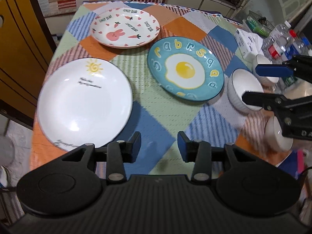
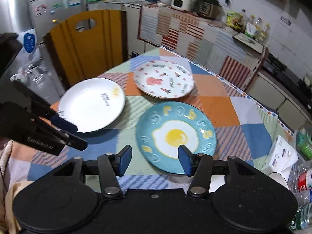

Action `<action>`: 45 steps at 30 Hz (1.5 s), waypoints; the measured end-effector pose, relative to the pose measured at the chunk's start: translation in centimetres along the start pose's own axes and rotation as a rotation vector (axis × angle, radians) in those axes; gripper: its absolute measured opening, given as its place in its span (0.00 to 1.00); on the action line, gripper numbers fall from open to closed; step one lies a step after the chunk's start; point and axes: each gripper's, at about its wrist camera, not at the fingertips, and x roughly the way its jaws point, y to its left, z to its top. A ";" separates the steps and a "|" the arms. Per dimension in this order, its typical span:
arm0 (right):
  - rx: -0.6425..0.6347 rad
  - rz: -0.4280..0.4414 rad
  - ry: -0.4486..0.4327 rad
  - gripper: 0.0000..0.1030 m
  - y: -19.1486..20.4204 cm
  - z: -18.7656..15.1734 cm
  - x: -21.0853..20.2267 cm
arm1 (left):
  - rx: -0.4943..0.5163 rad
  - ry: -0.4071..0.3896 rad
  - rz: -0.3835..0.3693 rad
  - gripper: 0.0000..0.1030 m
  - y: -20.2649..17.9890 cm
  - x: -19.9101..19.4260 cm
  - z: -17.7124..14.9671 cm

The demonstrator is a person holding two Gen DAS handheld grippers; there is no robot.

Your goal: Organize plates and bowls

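- Three plates lie apart on the patchwork tablecloth [image 1: 156,105]: sun plate [image 1: 83,105], egg plate [image 2: 176,136], rabbit plate [image 1: 125,29]; white bowls [image 1: 244,89] cluster beside the egg plate
- Left gripper [image 1: 159,146] and right gripper [image 2: 154,160] hover released, grasping nothing
- Glazed ceramic looks stiff, slippery, breakable; a rim pinch seems safest

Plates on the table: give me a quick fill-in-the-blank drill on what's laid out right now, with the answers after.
1. The blue plate has a fried ____ painted in its middle.
2. The plate with carrots and hearts shows a pink ____.
3. The plain white plate carries a small yellow ____ near its rim.
4. Both the left hand-held gripper and the right hand-held gripper hold ____ between their fingers.

Missing words: egg; rabbit; sun; nothing
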 end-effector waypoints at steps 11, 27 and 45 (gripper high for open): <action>-0.006 0.106 -0.056 0.68 5.0 -0.2 0.5 | 0.165 -0.095 0.166 0.47 6.1 -3.1 -2.1; 0.103 0.180 -0.076 0.68 7.2 0.8 9.6 | 0.134 -0.141 0.151 0.66 14.1 2.1 -2.3; 0.487 0.318 0.045 0.62 6.4 0.3 17.5 | 0.110 -0.077 0.189 0.58 17.5 6.1 -1.5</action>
